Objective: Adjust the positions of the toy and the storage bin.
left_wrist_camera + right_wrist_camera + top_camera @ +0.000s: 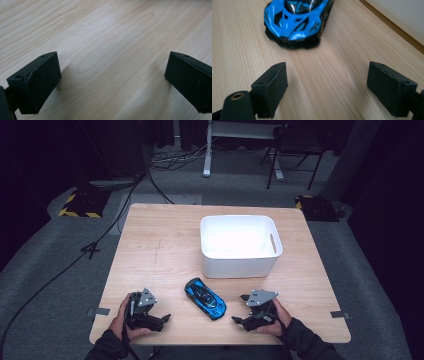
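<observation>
Nothing here can be read. The blue toy car (205, 298) carries black patterning on its bonnet but no lettering or number that I can make out. The white bin (240, 245) is plain on every side that shows. The yellow and black stripes on the floor plate (80, 205) at far left are only hazard markings, not words.

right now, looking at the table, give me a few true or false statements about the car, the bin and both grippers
1. The blue toy car lies inside the white bin. False: it sits on the table in front of the bin.
2. The right gripper is open. True.
3. The left gripper is shut on the car. False: its fingers stand apart over bare wood.
4. The bin looks empty. True.
</observation>
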A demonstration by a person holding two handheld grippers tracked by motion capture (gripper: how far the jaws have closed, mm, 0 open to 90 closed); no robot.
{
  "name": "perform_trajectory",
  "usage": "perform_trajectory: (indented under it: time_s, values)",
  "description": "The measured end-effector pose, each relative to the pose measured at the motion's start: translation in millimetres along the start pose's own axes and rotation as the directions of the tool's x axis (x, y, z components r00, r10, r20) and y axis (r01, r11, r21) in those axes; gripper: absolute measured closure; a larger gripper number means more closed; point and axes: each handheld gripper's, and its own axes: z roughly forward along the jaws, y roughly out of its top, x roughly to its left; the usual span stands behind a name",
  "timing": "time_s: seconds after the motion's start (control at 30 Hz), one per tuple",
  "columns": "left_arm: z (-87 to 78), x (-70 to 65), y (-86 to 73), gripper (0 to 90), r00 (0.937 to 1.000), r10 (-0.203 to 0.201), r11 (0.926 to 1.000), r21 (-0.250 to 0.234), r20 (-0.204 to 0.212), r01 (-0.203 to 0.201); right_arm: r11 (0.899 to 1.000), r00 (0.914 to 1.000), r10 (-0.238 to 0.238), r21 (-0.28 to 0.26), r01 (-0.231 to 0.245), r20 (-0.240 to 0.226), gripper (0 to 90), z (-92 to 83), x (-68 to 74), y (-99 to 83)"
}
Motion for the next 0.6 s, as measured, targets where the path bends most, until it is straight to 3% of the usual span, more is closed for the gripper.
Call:
perform_trajectory:
  time_s: [0.13, 0.23, 0.33, 0.37, 0.53, 0.6]
  values:
    - [1.9, 0.0, 1.3, 0.5, 0.9999, -0.013, 0.9999, -0.003, -0.006, 0.013, 1.000, 0.9993, -0.015, -0.006, 0.015, -0.035, 15.6, 12.5, 11.6, 9.7]
    - [1.7, 0.4, 1.5, 0.5, 0.9999, -0.009, 0.9999, -0.004, -0.012, 0.009, 1.000, 0.9993, -0.023, -0.005, 0.022, -0.030, 15.0, 18.8, 19.6, 15.8]
    - [1.9, 0.0, 1.4, 0.5, 0.9999, -0.015, 0.9999, -0.001, -0.002, 0.015, 1.000, 0.9993, -0.018, 0.001, 0.018, -0.033, 14.8, 21.4, 21.5, 18.3]
    - [1.6, 0.8, 1.7, 0.5, 1.0000, -0.006, 1.0000, -0.001, -0.008, 0.006, 0.999, 0.9984, -0.040, 0.015, 0.041, -0.040, 13.6, 24.7, 18.4, 21.1]
    - [1.7, 0.9, 2.0, 0.5, 1.0000, -0.007, 1.0000, 0.002, -0.005, 0.007, 1.000, 0.9988, -0.023, 0.018, 0.024, -0.044, 12.4, 30.1, 20.2, 25.5]
    - [1.7, 0.9, 2.1, 0.5, 1.0000, -0.006, 1.0000, 0.002, -0.005, 0.006, 0.999, 0.9979, -0.043, 0.014, 0.044, -0.049, 12.4, 33.2, 22.2, 28.3]
